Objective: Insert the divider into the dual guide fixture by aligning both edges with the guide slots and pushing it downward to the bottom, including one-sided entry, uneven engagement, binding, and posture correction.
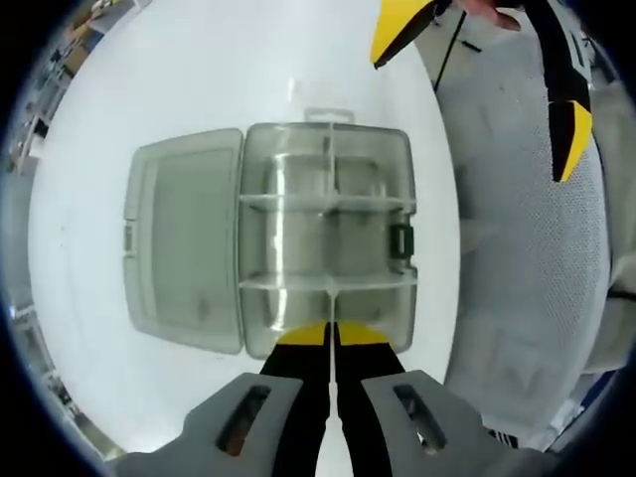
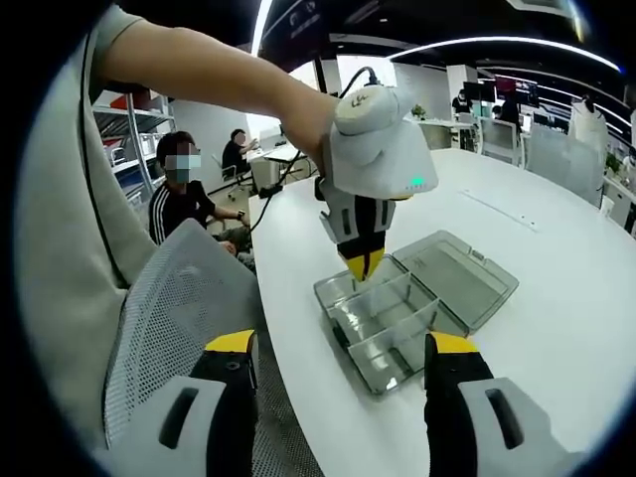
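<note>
1. Left claw (image 1: 331, 335): yellow-tipped jaws nearly closed, pinching a thin clear divider (image 1: 330, 298) edge-on at the near wall of the box (image 1: 328, 238).
2. Box: clear plastic, compartmented, lid (image 1: 184, 238) folded open flat beside it, on the white desk (image 1: 199, 79).
3. Right claw (image 2: 343, 343): jaws wide apart, holding nothing, off the desk edge above a grey mesh chair (image 2: 169, 298).
4. In the right gripper view, the left claw (image 2: 363, 260) stands tips-down at the box's (image 2: 397, 318) rim.

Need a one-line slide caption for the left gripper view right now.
Left gripper, jaws shut, holds a clear divider over the open compartment box on a white table.
</note>
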`<state>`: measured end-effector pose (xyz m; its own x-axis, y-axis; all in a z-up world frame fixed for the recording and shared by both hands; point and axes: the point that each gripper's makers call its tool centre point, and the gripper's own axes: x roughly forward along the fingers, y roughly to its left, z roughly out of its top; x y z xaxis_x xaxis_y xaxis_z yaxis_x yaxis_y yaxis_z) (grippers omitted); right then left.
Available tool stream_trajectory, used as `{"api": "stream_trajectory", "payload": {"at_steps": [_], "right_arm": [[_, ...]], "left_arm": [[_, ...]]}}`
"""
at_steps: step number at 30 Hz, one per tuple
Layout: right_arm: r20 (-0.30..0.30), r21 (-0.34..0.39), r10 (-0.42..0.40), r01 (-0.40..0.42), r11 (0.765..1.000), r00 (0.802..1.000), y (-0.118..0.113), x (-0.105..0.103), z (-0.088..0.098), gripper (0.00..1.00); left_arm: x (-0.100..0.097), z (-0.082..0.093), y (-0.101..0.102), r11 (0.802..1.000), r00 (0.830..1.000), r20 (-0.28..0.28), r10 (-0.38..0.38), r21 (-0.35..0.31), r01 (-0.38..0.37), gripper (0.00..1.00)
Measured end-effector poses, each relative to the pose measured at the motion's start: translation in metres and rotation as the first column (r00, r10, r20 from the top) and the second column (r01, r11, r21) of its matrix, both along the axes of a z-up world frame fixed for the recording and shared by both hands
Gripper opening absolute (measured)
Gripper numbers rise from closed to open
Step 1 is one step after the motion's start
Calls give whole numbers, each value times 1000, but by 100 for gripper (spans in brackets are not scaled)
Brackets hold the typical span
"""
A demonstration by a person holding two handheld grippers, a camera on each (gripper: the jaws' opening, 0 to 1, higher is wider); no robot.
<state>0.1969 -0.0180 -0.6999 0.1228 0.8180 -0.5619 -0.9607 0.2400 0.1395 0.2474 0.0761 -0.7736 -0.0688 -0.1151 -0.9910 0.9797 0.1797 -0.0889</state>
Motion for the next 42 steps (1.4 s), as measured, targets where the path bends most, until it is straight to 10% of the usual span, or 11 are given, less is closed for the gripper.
{"api": "stream_trajectory", "payload": {"at_steps": [42], "right_arm": [[12, -6, -3, 3, 1000, 1000, -4, 2, 4, 66]], "left_arm": [[-1, -6, 0, 999, 1000, -1, 29, 20, -29, 0]]}}
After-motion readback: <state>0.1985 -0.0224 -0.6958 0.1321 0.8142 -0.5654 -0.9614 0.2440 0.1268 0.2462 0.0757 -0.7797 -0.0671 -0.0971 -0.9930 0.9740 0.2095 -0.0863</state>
